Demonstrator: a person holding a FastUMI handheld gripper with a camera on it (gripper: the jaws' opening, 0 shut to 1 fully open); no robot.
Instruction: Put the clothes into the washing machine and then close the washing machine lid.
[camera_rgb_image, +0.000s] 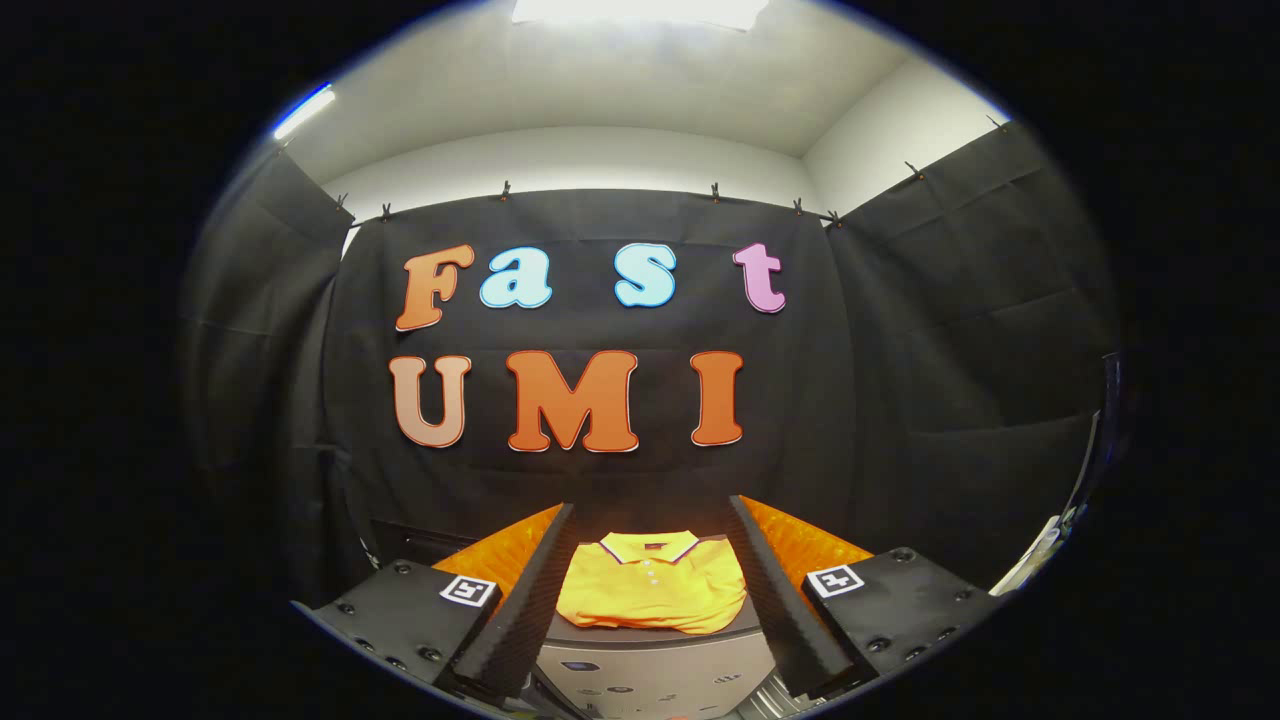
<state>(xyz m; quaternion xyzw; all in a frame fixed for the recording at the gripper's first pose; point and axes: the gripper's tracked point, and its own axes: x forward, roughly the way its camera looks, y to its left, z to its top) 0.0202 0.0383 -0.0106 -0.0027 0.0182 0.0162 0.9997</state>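
Note:
A folded yellow polo shirt (650, 590) with a striped collar lies on top of the grey washing machine (650, 670), just ahead of my fingers. My gripper (652, 530) is open, its two black ribbed fingers (530, 610) spread wide to either side of the shirt without touching it. Nothing is between the pads. The machine's grey front panel with small markings shows below the shirt, between the fingers' bases. Whether its lid is open or closed I cannot tell from here.
Black cloth walls (600, 480) close the booth behind the machine and on both sides. A white and dark object (1060, 540) stands at the far right beside the cloth. Ceiling lights (640, 8) shine overhead.

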